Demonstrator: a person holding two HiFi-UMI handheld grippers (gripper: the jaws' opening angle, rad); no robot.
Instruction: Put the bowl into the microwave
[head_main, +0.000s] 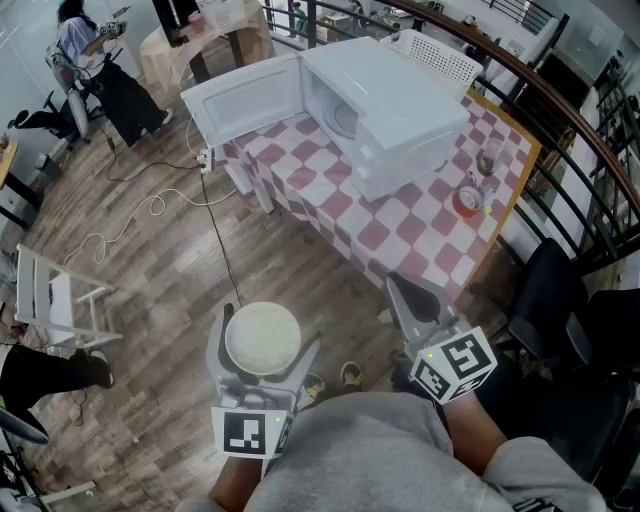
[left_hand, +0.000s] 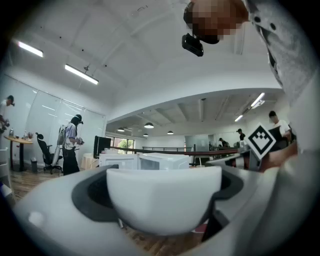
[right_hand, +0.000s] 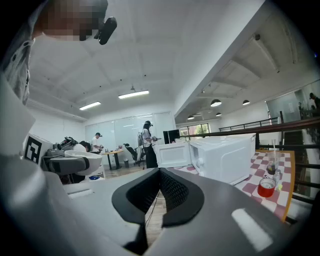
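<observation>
A white bowl (head_main: 262, 337) sits between the wide-spread jaws of my left gripper (head_main: 262, 345), held above the wooden floor in front of the person; in the left gripper view the bowl (left_hand: 164, 199) fills the space between the pads. The white microwave (head_main: 385, 110) stands on the checked table (head_main: 420, 235) farther ahead, its door (head_main: 240, 98) swung open to the left, cavity facing the floor side. My right gripper (head_main: 412, 298) is to the right of the bowl, its jaws (right_hand: 160, 197) closed together with nothing between them.
A red cup (head_main: 467, 201) and a glass (head_main: 489, 160) stand on the table's right end, a white basket (head_main: 436, 55) behind the microwave. A cable (head_main: 215, 215) runs across the floor. A white chair (head_main: 55, 300) stands left; a person (head_main: 95, 60) stands far left. Railing (head_main: 560, 110) curves behind the table.
</observation>
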